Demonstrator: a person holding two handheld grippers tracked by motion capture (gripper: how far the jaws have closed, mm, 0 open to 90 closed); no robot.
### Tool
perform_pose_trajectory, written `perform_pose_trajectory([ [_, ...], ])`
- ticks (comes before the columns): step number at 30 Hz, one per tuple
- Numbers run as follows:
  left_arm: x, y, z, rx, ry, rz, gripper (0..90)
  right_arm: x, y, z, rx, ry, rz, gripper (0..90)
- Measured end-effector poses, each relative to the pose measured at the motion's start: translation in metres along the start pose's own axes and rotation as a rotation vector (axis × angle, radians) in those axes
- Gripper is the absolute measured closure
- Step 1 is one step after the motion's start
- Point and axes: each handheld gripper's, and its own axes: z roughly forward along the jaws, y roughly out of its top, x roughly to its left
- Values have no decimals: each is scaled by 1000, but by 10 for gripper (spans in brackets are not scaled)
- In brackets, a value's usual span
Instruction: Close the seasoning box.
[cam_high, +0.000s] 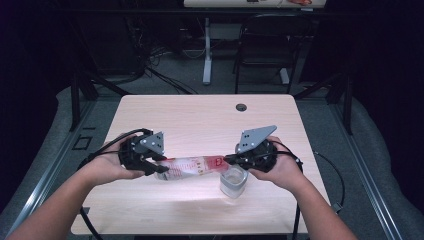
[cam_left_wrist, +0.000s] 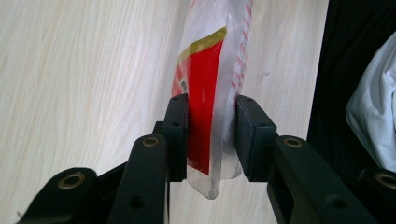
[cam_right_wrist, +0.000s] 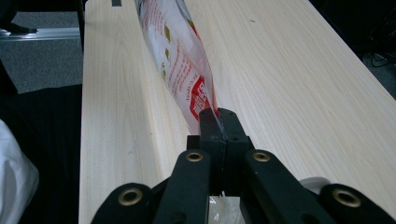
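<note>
Black jaws of my left tongs (cam_left_wrist: 211, 140) sit closest to the lens in the left gripper view, clamped on the lower end of a clear plastic bag (cam_left_wrist: 210, 88) with a red panel and a yellow stripe; the film is pinched between the two pads and a crumpled corner pokes out below them. My right tongs (cam_right_wrist: 219, 122) are closed tight on the other end of the bag (cam_right_wrist: 180, 60), the jaws pressed together with only thin film between them.

From the high view, the bag (cam_high: 187, 166) hangs stretched between my left tongs (cam_high: 156, 165) and right tongs (cam_high: 231, 159), held over the near part of the table (cam_high: 200, 115). Just below my right tongs stands a small clear cup (cam_high: 233, 182) on the table; I cannot tell whether anything is in it. In the right gripper view its rim is cut off behind the tongs' arms.

What the bag holds is hard to make out: I see red lettering and small yellowish marks on the film, but the print is too small to read.
</note>
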Motion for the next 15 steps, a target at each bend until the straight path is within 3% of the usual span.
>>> perform_pose_trajectory([
  [15, 3, 10, -6, -1, 4, 12, 706, -1, -7, -5, -11, 0, 13, 900],
])
